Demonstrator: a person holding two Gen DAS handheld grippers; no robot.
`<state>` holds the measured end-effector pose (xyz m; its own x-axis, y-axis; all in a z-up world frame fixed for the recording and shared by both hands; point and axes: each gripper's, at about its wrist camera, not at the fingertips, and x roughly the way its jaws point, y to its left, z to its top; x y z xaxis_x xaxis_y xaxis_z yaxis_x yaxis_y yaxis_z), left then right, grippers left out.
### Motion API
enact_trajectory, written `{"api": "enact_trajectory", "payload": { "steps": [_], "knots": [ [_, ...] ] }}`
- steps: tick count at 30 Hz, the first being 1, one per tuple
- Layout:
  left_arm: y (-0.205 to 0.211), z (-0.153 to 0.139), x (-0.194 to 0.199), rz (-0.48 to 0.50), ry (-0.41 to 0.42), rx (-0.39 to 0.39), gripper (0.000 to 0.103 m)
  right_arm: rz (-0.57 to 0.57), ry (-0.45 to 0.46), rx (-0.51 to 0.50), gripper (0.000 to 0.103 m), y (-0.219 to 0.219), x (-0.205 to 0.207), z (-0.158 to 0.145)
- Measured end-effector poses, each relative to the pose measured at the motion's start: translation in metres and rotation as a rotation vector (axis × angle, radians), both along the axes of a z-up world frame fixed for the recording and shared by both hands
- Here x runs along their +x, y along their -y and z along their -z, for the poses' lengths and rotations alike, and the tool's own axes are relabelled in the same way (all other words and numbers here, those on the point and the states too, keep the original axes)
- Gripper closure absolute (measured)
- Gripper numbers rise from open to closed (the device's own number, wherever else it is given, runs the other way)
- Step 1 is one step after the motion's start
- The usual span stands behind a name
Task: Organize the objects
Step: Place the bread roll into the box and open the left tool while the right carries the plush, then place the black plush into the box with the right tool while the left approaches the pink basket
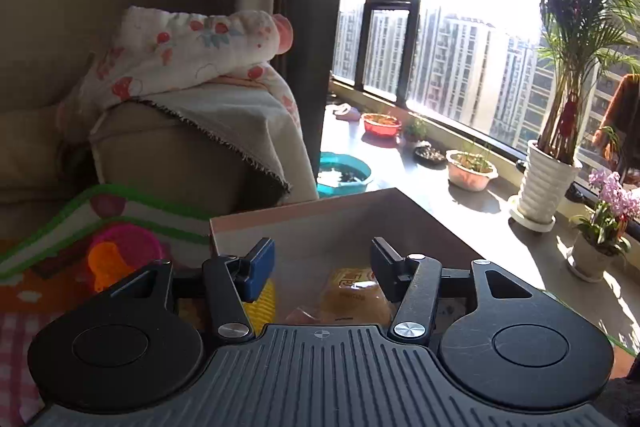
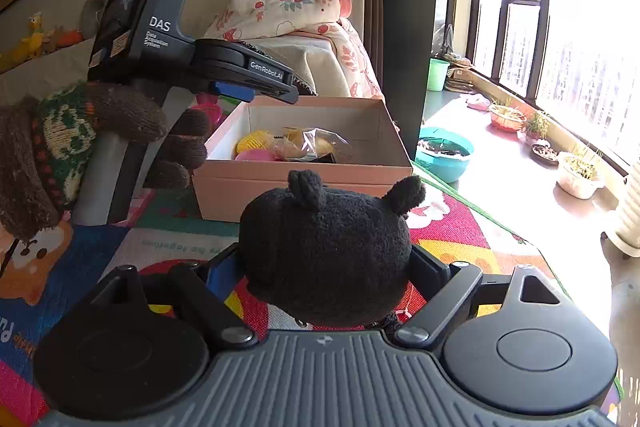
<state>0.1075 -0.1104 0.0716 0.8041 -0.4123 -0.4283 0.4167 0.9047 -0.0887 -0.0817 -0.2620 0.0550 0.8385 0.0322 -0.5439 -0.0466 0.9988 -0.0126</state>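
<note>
The right gripper clamps a black plush toy before the box; the left gripper, fingers apart, hovers over it.

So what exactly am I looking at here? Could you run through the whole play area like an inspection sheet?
Surface: colourful play mat on the floor.
Job's things: pink cardboard box, open, holding a yellow toy, a pink toy and a wrapped snack; black plush toy outside the box.
Clutter: pink and orange toys on the mat beside the box.
Grippers: left gripper open, empty, over the box; right gripper with its fingers shut on the black plush toy.
Cables: nothing seen.
Surroundings: sofa with a floral blanket, teal basin, potted palm, sunny window.
</note>
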Motion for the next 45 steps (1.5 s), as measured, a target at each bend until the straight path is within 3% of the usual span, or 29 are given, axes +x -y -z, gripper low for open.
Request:
{"api": "enact_trajectory", "payload": {
  "steps": [2, 5, 10, 13, 16, 17, 20, 24, 26, 32, 36, 39, 42, 45],
  "knots": [
    [-0.026, -0.004, -0.023, -0.005, 0.037, -0.068, 0.045, 0.003, 0.011, 0.01, 0.017, 0.001, 0.001, -0.004],
    [-0.067, 0.003, -0.059, 0.016, -0.007, -0.148, 0.045, 0.004, 0.045, 0.014, 0.017, 0.004, 0.007, -0.021],
    [-0.109, 0.036, -0.112, 0.045, -0.125, -0.107, 0.045, -0.011, 0.186, 0.032, 0.017, 0.007, 0.051, -0.082],
    [-0.123, 0.048, -0.129, 0.019, -0.146, -0.058, 0.045, -0.016, 0.219, 0.066, 0.017, 0.003, 0.098, -0.113],
    [-0.14, 0.053, -0.134, -0.024, -0.162, -0.045, 0.045, -0.023, 0.213, 0.021, 0.009, -0.004, 0.144, -0.119],
    [-0.146, 0.054, -0.136, -0.048, -0.163, -0.04, 0.045, -0.013, 0.194, -0.002, 0.004, -0.005, 0.157, -0.116],
    [-0.159, 0.052, -0.135, -0.089, -0.16, -0.043, 0.046, 0.041, 0.14, -0.039, 0.003, 0.002, 0.175, -0.095],
    [-0.171, 0.054, -0.134, -0.107, -0.162, -0.071, 0.046, 0.086, 0.0, 0.056, 0.003, 0.026, 0.168, -0.055],
    [-0.17, 0.056, -0.131, -0.108, -0.161, -0.062, 0.046, 0.082, -0.028, 0.08, 0.003, 0.028, 0.151, -0.04],
    [-0.162, 0.06, -0.115, -0.125, -0.156, -0.008, 0.046, -0.007, -0.005, 0.04, 0.0, -0.003, 0.079, -0.014],
    [-0.16, 0.049, -0.095, -0.126, -0.086, 0.068, 0.046, -0.075, 0.004, -0.015, 0.0, -0.036, 0.062, 0.001],
    [-0.166, 0.044, -0.071, -0.159, -0.087, 0.118, 0.045, -0.095, -0.025, 0.002, 0.0, -0.046, 0.059, 0.014],
    [-0.173, 0.043, -0.051, -0.199, -0.111, 0.106, 0.046, -0.103, -0.065, 0.046, 0.0, -0.048, 0.061, 0.027],
    [-0.172, 0.037, -0.034, -0.207, -0.134, 0.037, 0.046, -0.107, -0.113, 0.077, 0.0, -0.049, 0.063, 0.041]
  ]
}}
